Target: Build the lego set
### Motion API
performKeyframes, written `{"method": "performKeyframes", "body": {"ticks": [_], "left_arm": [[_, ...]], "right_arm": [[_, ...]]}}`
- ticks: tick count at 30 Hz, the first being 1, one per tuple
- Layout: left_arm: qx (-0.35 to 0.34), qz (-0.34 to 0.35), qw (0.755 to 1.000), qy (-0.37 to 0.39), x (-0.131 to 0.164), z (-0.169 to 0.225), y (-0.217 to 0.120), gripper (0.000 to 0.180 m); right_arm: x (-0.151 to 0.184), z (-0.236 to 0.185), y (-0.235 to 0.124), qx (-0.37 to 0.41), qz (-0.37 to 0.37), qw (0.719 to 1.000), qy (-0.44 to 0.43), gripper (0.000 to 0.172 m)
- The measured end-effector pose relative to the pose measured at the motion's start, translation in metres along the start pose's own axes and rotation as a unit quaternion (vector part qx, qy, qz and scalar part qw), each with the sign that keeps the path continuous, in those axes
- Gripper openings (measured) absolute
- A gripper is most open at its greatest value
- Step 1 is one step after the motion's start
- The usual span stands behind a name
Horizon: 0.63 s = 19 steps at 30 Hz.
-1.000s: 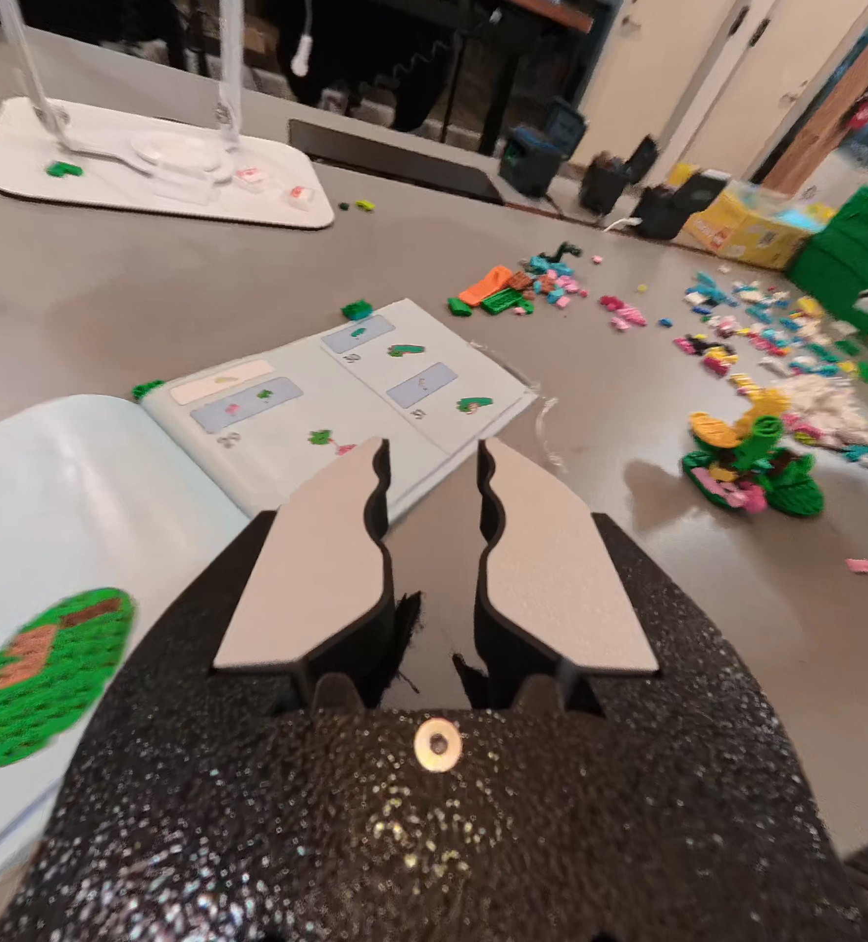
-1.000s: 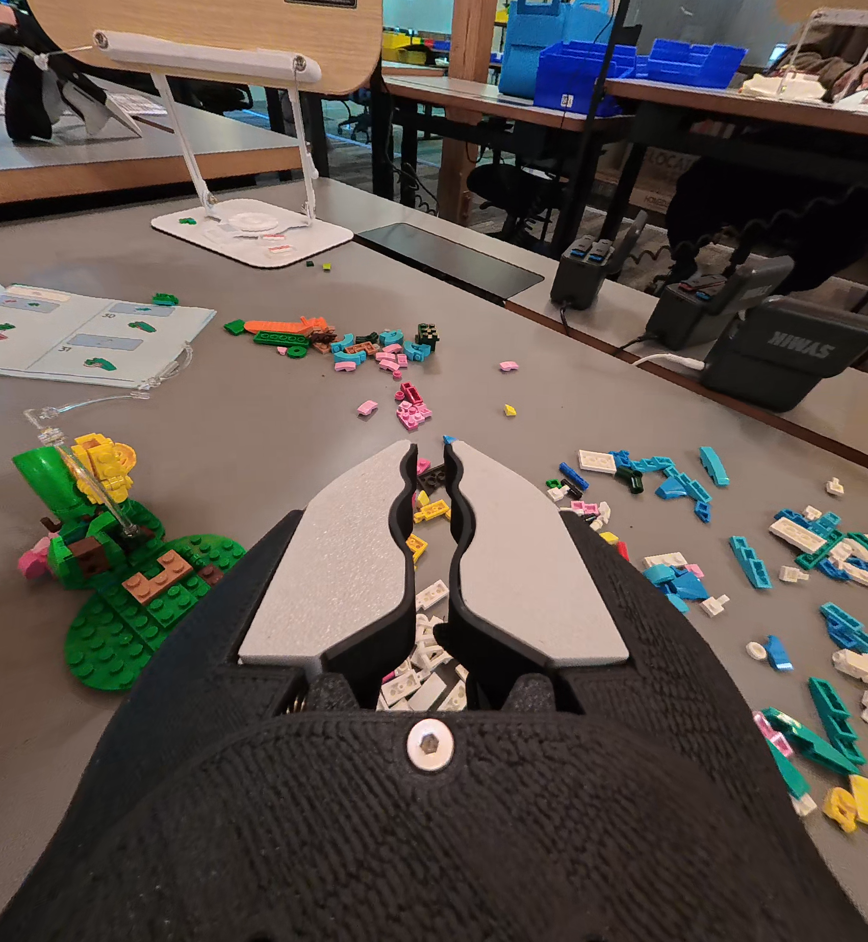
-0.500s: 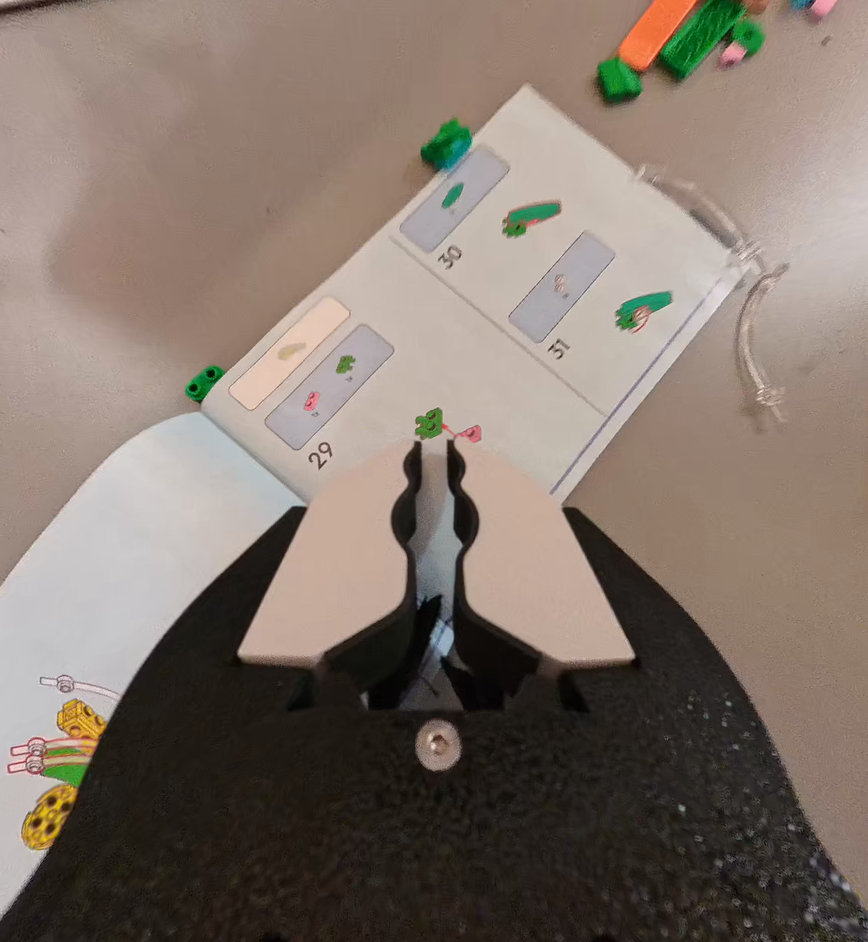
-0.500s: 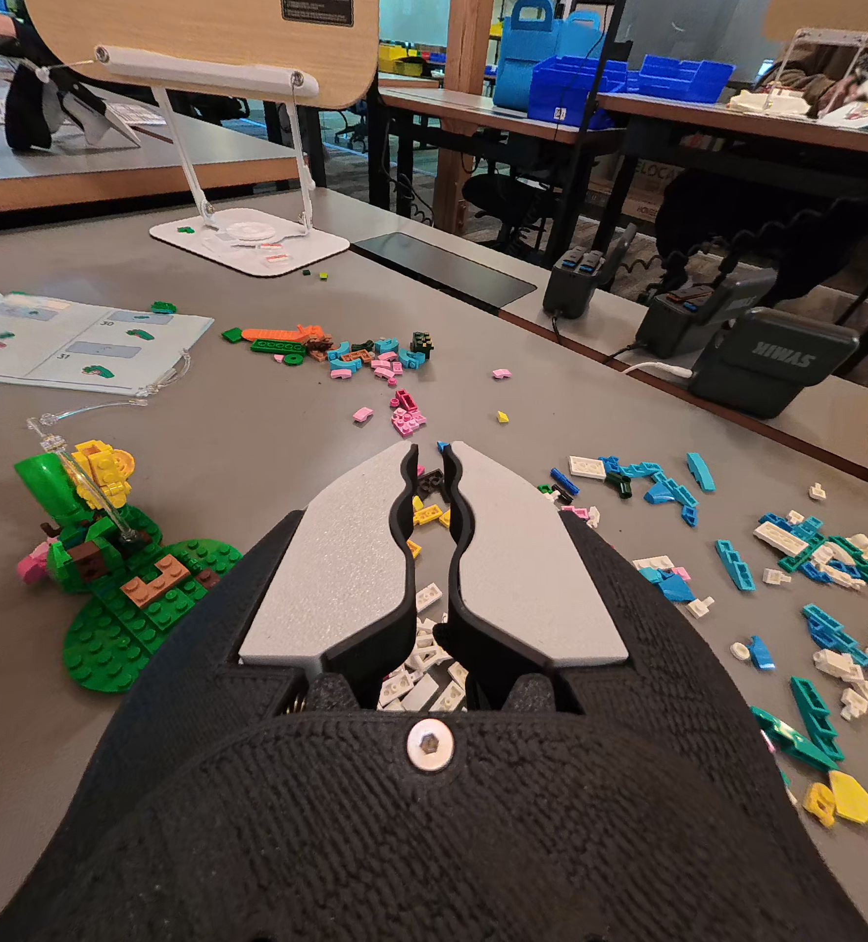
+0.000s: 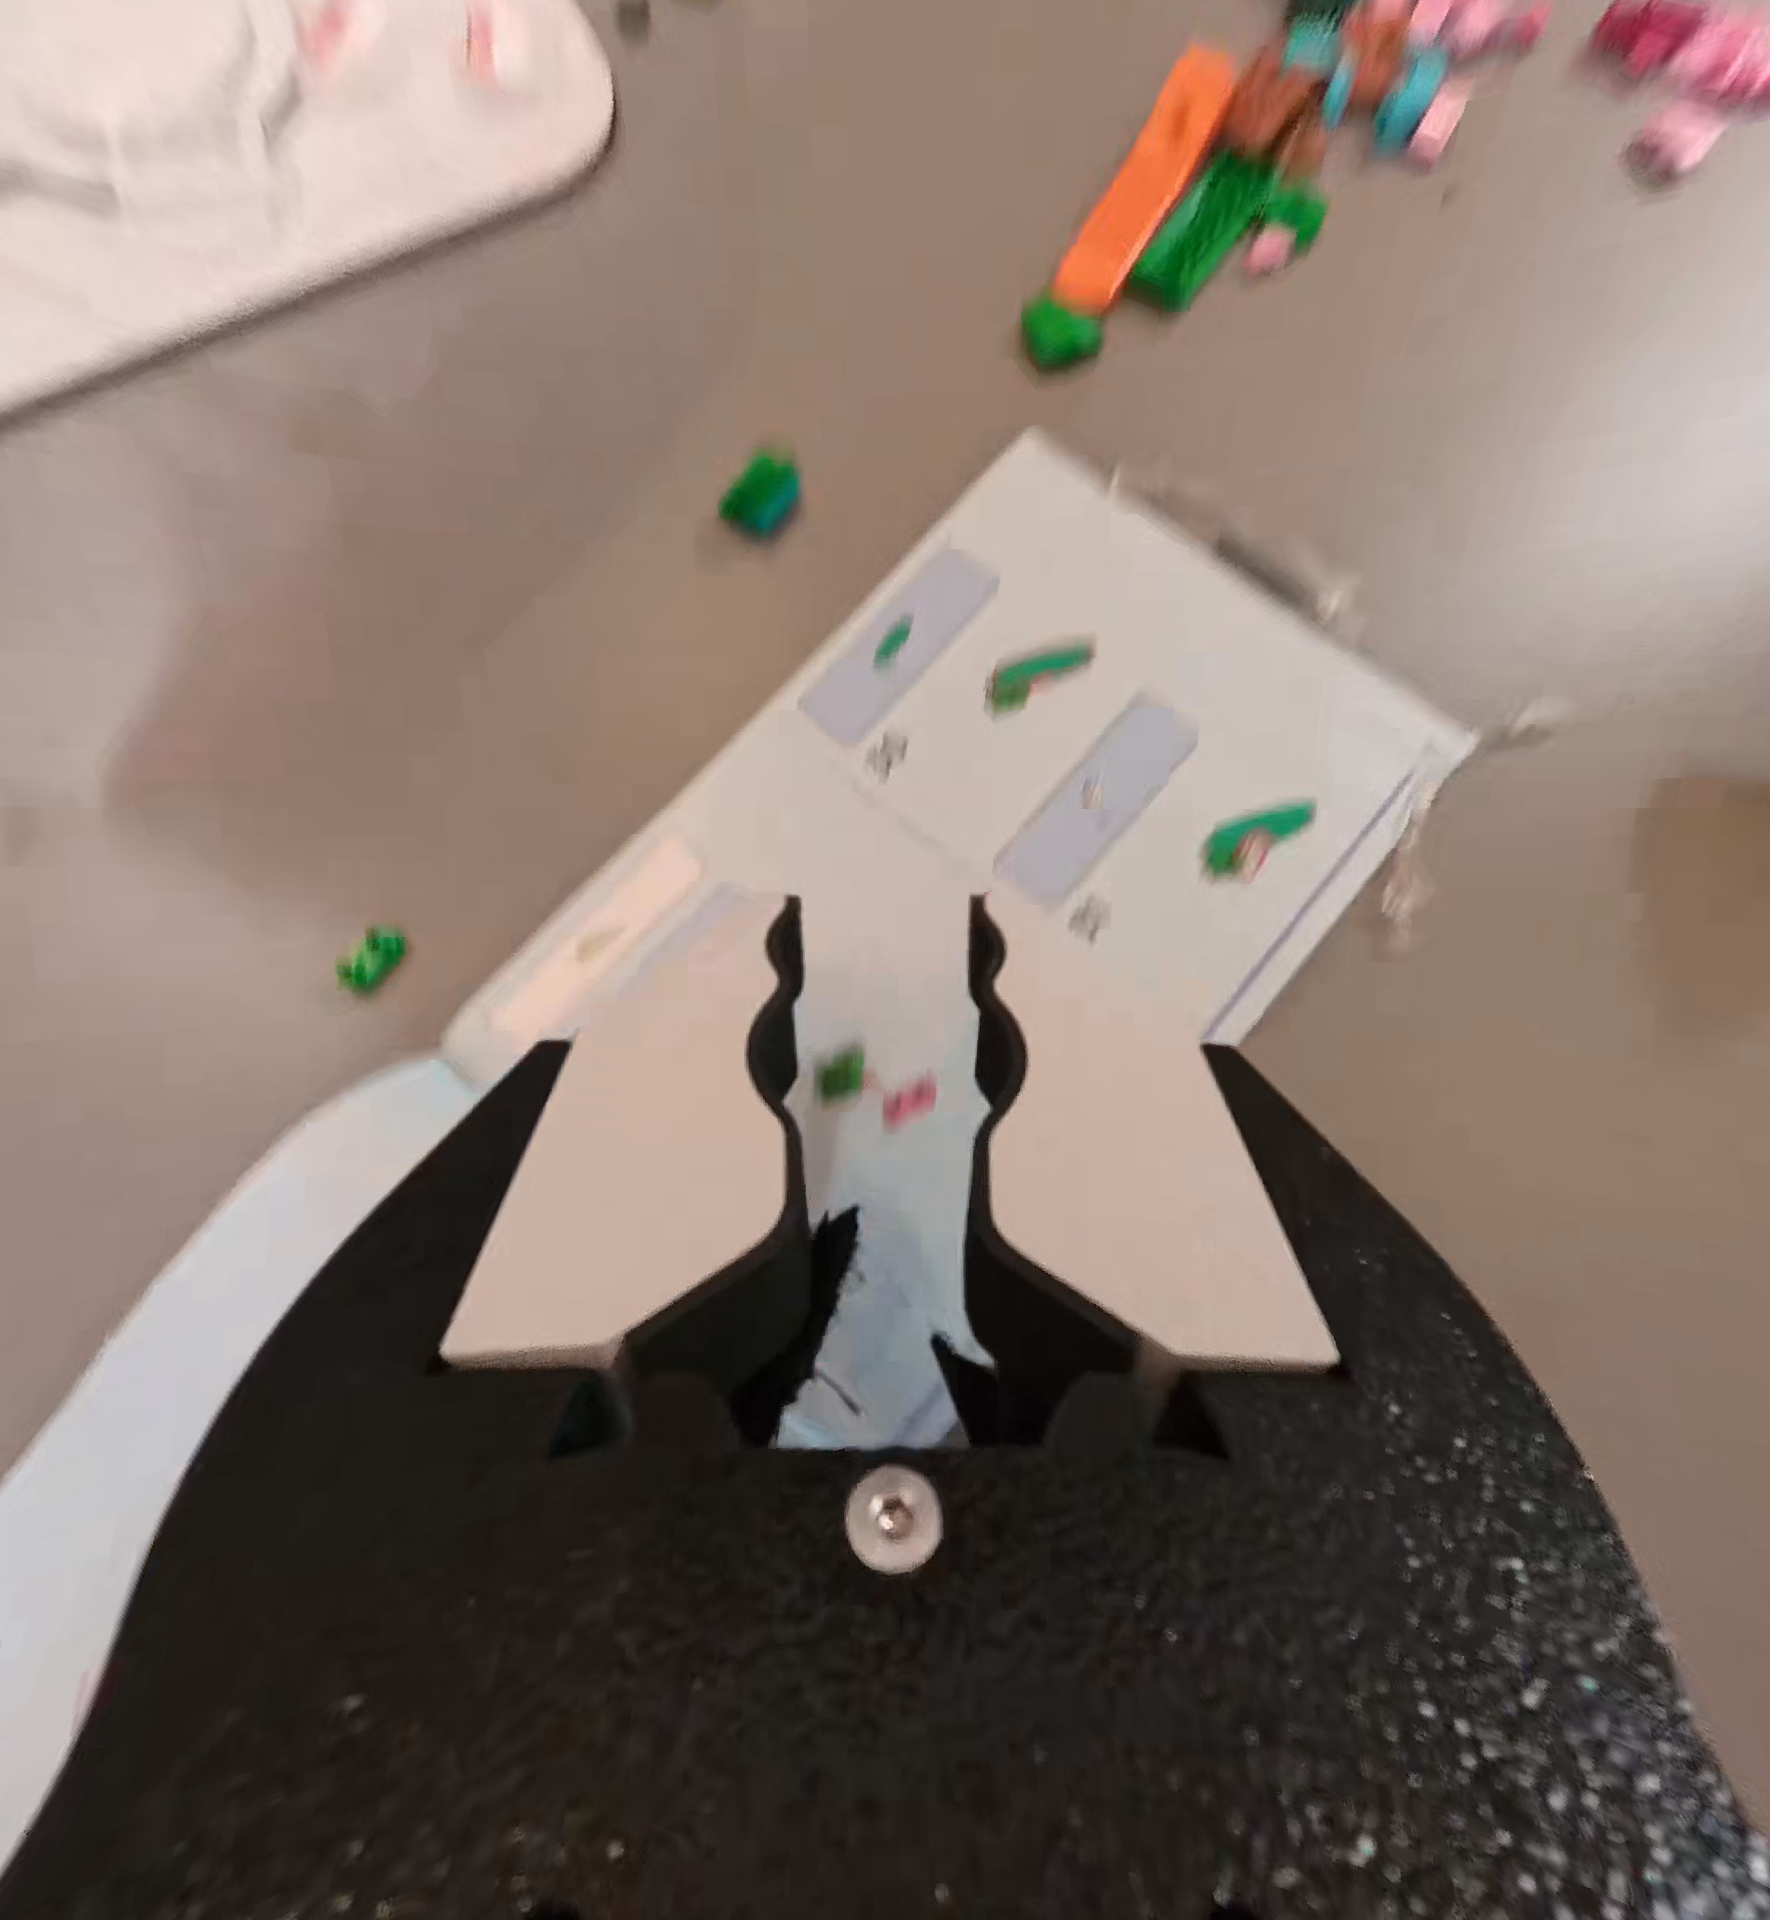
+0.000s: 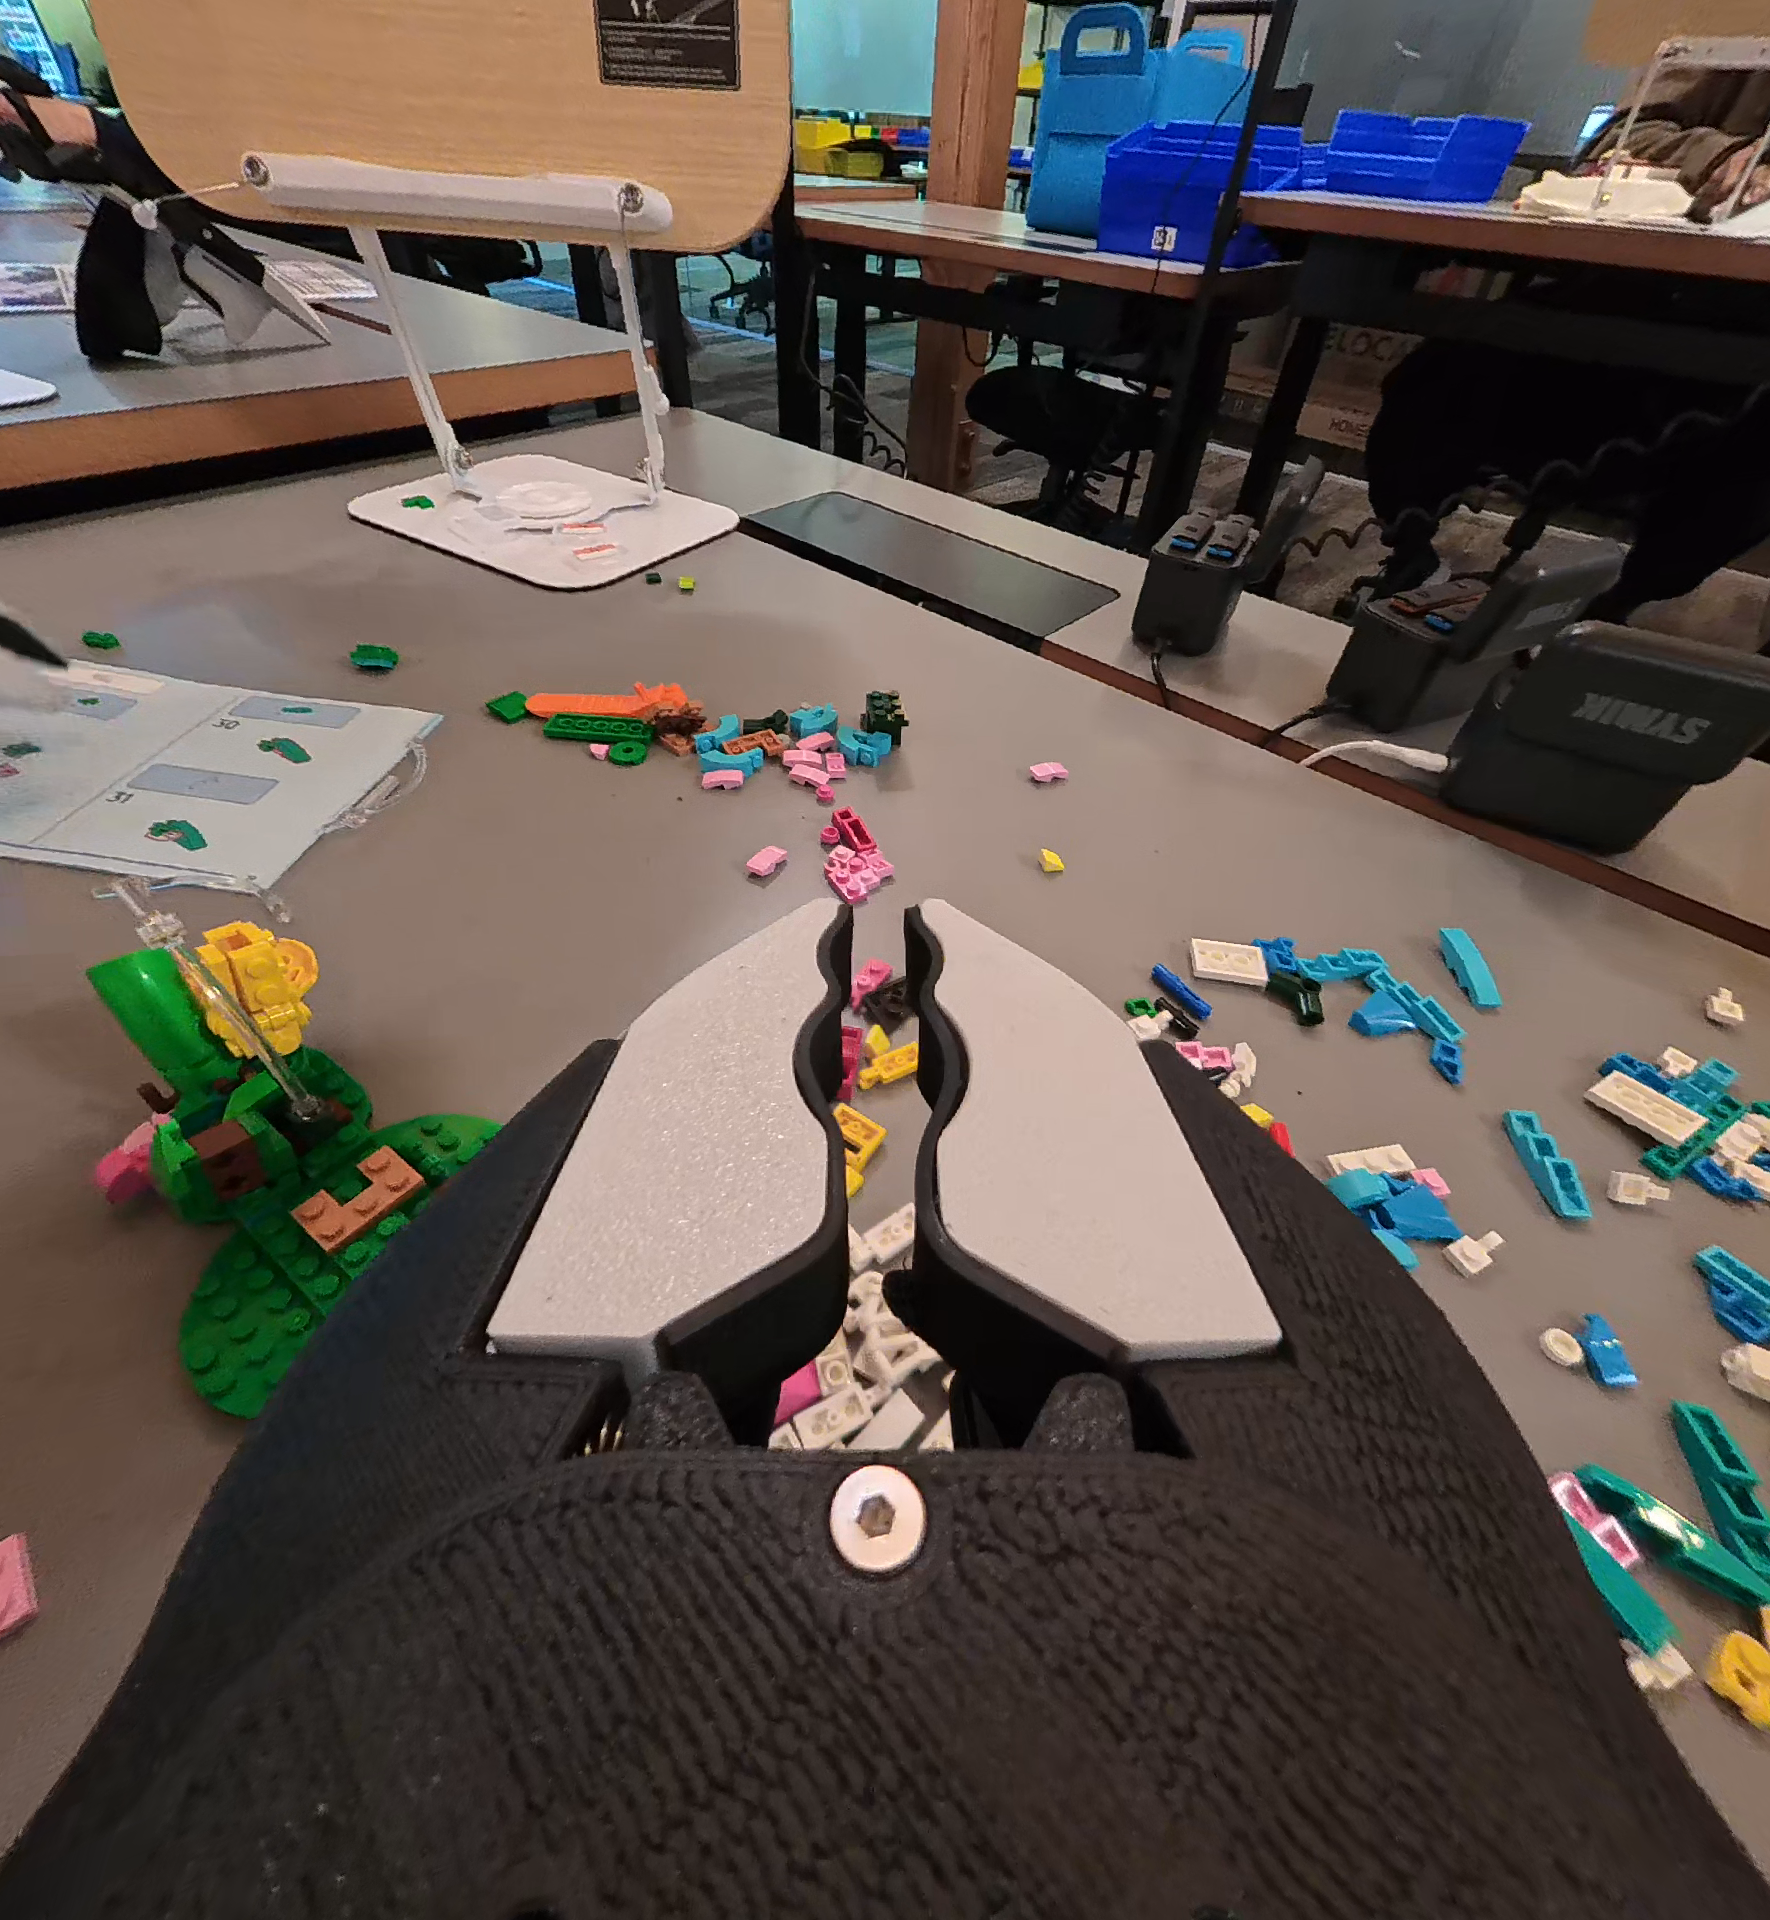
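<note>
- Grey tabletop (image 6: 569,935) is carrying an open instruction booklet (image 5: 1120,665), loose bricks and a half-built green model (image 6: 268,1174).
- Left gripper (image 5: 883,914) is hanging over the booklet page, fingers apart, gripping nothing (view blurred).
- Right gripper (image 6: 877,914) is hovering above a scatter of pink and yellow bricks (image 6: 876,1049), jaws narrowly parted, clamping nothing.
- Any pick there would probably need a slow, square descent.
</note>
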<state>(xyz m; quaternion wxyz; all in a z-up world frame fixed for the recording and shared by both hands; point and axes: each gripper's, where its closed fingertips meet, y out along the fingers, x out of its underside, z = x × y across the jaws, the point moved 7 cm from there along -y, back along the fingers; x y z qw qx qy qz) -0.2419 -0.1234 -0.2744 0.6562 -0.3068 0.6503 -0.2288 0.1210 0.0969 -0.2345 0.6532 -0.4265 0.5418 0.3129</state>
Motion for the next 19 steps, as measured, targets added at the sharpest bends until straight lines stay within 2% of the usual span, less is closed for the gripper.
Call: {"method": "performKeyframes", "body": {"ticks": [1,4,7,9,14,16,19], "left_arm": [[0.008,0.023,1.0,0.006,-0.013,0.002,0.005,0.031],[0.002,0.063,0.997,0.047,-0.041,-0.003,0.031,0.031],[0.002,0.054,0.995,0.078,-0.053,-0.012,0.061,0.031],[0.001,0.045,0.997,0.062,-0.055,-0.018,0.069,0.032],[0.019,0.086,0.993,-0.079,-0.054,-0.036,0.069,0.035],[0.011,0.074,0.994,-0.077,-0.049,-0.038,0.074,0.043],[0.007,0.069,0.997,-0.033,-0.048,-0.033,0.078,0.051]], "right_arm": [[0.0,0.0,0.0,0.001,0.0,1.0,-0.002,0.008],[-0.001,0.0,-0.001,-0.002,0.002,1.0,0.0,0.008],[-0.003,0.001,-0.003,-0.002,0.008,1.0,0.001,0.008],[-0.004,0.002,-0.005,0.0,0.012,1.0,0.002,0.008],[-0.009,0.005,-0.009,0.002,0.023,1.0,0.009,0.008],[-0.01,0.005,-0.01,-0.002,0.026,1.0,0.012,0.008],[-0.01,0.004,-0.009,-0.005,0.025,1.0,0.011,0.008]]}}
